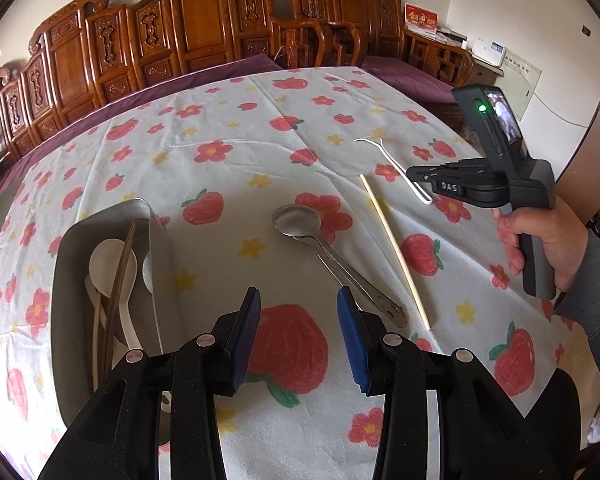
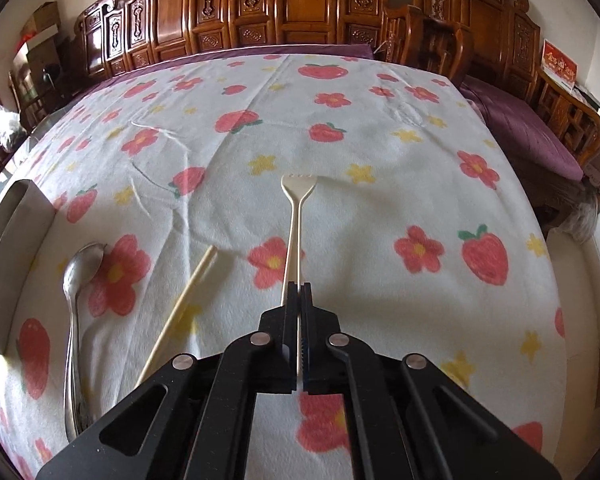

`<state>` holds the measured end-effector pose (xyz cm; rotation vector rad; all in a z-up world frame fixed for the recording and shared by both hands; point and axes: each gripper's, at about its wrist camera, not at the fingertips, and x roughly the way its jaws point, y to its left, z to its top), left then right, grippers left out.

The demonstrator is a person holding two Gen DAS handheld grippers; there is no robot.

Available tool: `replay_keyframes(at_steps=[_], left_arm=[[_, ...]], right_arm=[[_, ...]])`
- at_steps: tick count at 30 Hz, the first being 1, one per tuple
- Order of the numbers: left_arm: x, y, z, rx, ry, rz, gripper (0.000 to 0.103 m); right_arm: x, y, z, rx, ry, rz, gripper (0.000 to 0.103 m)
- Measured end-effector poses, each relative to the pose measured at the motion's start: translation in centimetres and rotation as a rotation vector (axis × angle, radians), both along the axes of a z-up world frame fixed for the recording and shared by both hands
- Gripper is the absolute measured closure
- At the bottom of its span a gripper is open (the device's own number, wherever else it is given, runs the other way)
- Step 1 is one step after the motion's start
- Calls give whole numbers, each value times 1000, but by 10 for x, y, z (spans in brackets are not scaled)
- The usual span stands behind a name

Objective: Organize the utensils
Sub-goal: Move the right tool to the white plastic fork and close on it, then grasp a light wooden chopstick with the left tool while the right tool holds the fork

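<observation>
My right gripper is shut on the handle of a white plastic fork, whose tines point away from me over the flowered cloth. In the left wrist view the same fork sticks out of the right gripper, held by a hand at the right. My left gripper is open above the cloth with nothing between its blue pads. Just right of it lie two stacked metal spoons and a pale chopstick. A metal tray at the left holds white spoons and dark chopsticks.
The table carries a white cloth printed with strawberries and flowers. Carved wooden chairs and purple cushions line the far side. The metal spoons, the chopstick and the tray lie left of my right gripper.
</observation>
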<state>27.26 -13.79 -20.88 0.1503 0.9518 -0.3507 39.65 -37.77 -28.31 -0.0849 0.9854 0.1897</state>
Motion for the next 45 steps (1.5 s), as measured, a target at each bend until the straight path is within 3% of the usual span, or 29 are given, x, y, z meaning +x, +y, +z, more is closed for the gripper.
replay_keyframes(at_steps=[13,22,27,29,32,45], left_arm=[[6,-41,-22,-10,39,-35,65],[17,-87,-40,-14,74,-69,65],[25,-105,-50,-1,87,-79,74],[28,-110,-53,-3,94,-85,86],[32,-116,-57,6,94,-80,91],[33,-117,-64,37,97,-81,99]], right_arm=[[-83,-32,21,80,-42,-40,101],[-113,-40,29,113,-62,-52,101],[-113,-47,25,115,-54,-65,101],[-113,-52,24,128,-52,-77,101],[-112,-58,23,143,-48,-92,101],[-114,-51,23,132,-43,-79,101]])
